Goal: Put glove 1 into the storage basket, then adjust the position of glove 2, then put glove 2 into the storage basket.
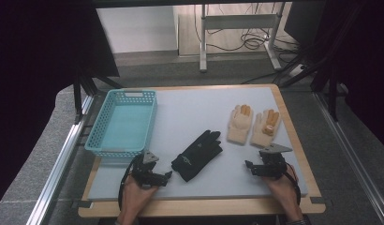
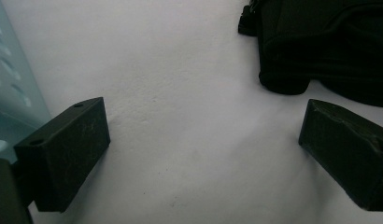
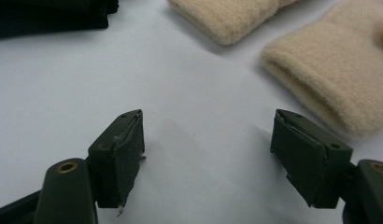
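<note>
- Sitting at the far left of the grey mat [image 1: 199, 108]: a turquoise plastic basket [image 1: 122, 123], rectangular, lattice walls, smooth floor; in the left gripper view its pale blue wall [image 2: 12, 88] shows at the left edge.
- Mat is a flat, matte, faintly grainy sheet on a wood board [image 1: 293, 126] with a pale edge.
- Left gripper [image 1: 167, 176] low on the mat, just below the basket's near right corner, jaws spread wide with bare mat between them, holding nothing; pads are blocky black rubber with scuffed faces.
- Black glove [image 1: 197, 155] lies flat mid-mat, between the two grippers, just right of the left gripper's jaws; fingers toward the far side, cuff toward the person, tilted right; smooth thin fabric, small pale logo on the back. In the left gripper view its cuff [image 2: 320, 42] sits at the top right, clear of the pads.
- Two cream gloves further right, side by side, near each other: left one [image 1: 240, 123] and right one [image 1: 266, 128], fuzzy knit, orange fingertips; thick fleecy cuffs [image 3: 339, 70] in the right gripper view.
- Right gripper [image 1: 248, 167] below the cream pair, jaws released and wide, only mat between; dark green pads, worn lining peeling at the edges.
</note>
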Demonstrator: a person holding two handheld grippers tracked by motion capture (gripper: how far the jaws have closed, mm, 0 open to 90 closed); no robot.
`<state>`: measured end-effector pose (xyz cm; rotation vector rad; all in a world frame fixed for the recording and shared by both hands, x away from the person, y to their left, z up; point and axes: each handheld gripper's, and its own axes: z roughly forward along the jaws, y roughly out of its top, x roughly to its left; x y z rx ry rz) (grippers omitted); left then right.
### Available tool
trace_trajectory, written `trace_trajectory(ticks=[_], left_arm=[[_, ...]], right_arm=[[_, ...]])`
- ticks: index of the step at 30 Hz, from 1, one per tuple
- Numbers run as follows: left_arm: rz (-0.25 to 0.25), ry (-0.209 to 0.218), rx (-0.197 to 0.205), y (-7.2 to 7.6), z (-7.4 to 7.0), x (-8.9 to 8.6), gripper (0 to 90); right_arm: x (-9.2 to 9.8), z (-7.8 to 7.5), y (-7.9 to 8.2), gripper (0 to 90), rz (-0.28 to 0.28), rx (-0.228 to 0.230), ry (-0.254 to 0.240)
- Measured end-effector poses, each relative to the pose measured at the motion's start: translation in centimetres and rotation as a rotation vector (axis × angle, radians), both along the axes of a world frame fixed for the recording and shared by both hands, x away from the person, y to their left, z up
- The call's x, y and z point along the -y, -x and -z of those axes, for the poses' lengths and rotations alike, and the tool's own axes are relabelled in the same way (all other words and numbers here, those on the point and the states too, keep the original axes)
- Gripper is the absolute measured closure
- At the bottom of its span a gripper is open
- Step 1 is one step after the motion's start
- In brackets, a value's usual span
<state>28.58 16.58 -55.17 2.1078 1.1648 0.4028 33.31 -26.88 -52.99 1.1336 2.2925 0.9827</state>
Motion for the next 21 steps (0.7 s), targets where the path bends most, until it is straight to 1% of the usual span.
trace_trajectory(ticks=[3, 5, 9, 10, 12, 14, 16, 18, 21], left_arm=[[0.004, -0.002, 0.002, 0.0, 0.0, 0.0, 2.0], [0.015, -0.008, 0.005, 0.0, -0.1, 0.0, 2.7], [0.053, -0.014, -0.001, 0.1, -0.8, 0.2, 3.8], [0.066, -0.024, -0.005, 0.2, -1.0, 0.3, 3.7], [0.079, -0.035, 0.0, 0.3, -1.3, 0.6, 3.2], [0.093, -0.019, -0.004, 0.3, -1.7, 0.6, 3.2], [0.101, 0.013, -0.012, 0.2, -2.0, 0.6, 3.0], [0.102, 0.038, -0.017, 0.1, -2.4, 0.6, 2.9], [0.118, 0.068, -0.018, -0.2, -3.0, 0.8, 2.9]], right_arm=[[0.0, 0.0, 0.0, 25.2, 0.001, 0.001, 0.002], [0.0, 0.0, 0.0, 25.2, 0.002, 0.001, 0.001], [0.0, 0.0, 0.0, 25.2, 0.001, 0.001, 0.0], [0.0, 0.0, 0.0, 25.1, 0.001, 0.001, 0.0], [0.0, 0.0, 0.0, 25.1, 0.001, 0.002, -0.001], [0.0, 0.0, 0.0, 25.1, 0.001, 0.002, 0.001], [0.0, 0.0, 0.0, 25.1, 0.001, 0.001, 0.0], [0.0, 0.0, 0.0, 25.1, 0.002, 0.002, 0.0], [0.0, 0.0, 0.0, 25.1, 0.002, 0.003, 0.001]])
